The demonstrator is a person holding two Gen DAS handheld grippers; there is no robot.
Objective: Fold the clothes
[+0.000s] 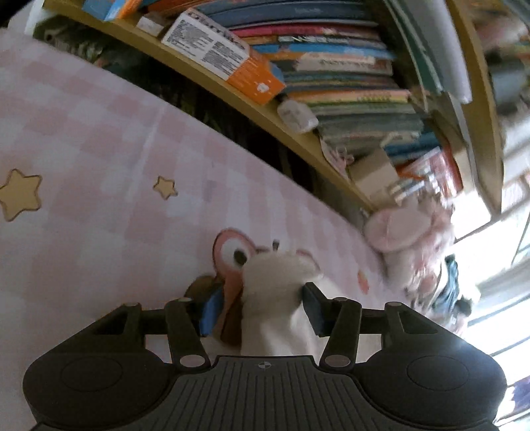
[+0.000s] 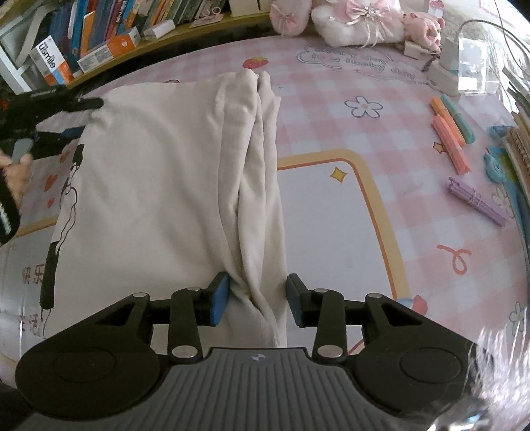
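A cream-white garment (image 2: pixel 159 185) with a printed figure along its left edge lies on the pink checked table cover (image 2: pixel 331 99); its right side is bunched into long folds. My right gripper (image 2: pixel 256 303) has its jaws apart around the near end of those folds, without pinching them. My left gripper (image 1: pixel 260 306) holds a bunched corner of the white garment (image 1: pixel 275 298) between its jaws, lifted above the table cover (image 1: pixel 99 149). The left gripper also shows in the right wrist view (image 2: pixel 73 116), at the garment's far left corner.
A bookshelf (image 1: pixel 331 66) full of books and boxes runs behind the table. Plush toys (image 2: pixel 357 20) sit at the back. Pens and marker bundles (image 2: pixel 453 139) and a clear box (image 2: pixel 470 63) lie at the right.
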